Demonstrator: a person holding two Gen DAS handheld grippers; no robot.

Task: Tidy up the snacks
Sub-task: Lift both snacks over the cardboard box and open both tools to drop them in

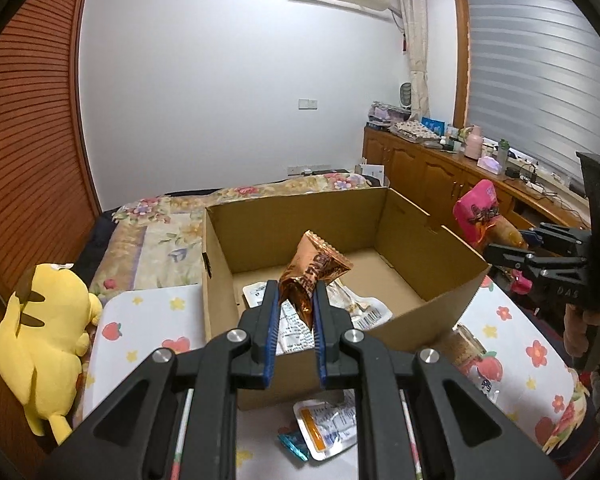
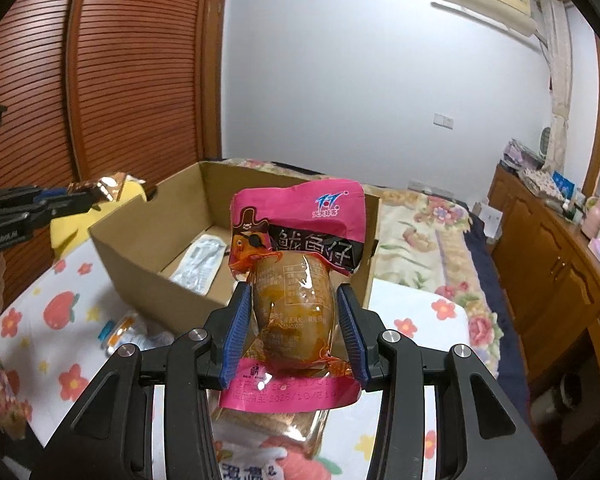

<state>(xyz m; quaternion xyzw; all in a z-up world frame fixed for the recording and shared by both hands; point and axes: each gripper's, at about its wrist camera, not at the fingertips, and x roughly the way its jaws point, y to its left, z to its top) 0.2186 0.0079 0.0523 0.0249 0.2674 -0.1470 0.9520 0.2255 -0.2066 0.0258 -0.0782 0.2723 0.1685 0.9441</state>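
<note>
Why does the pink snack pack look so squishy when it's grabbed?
The pink snack pack is probably soft: it bulges between the right gripper pads. Its glossy film looks slippery. The top flap stands crumpled, so it's likely floppy.

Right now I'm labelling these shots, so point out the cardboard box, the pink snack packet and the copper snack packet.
cardboard box (image 1: pixel 432 280): left wrist view, on its right wall.
pink snack packet (image 2: pixel 300 208): right wrist view, on its pink top.
copper snack packet (image 1: pixel 312 268): left wrist view, on its middle.

Glossy foil packet, shiny plastic pouch, matt cardboard box, louvred wood wardrobe.
</note>
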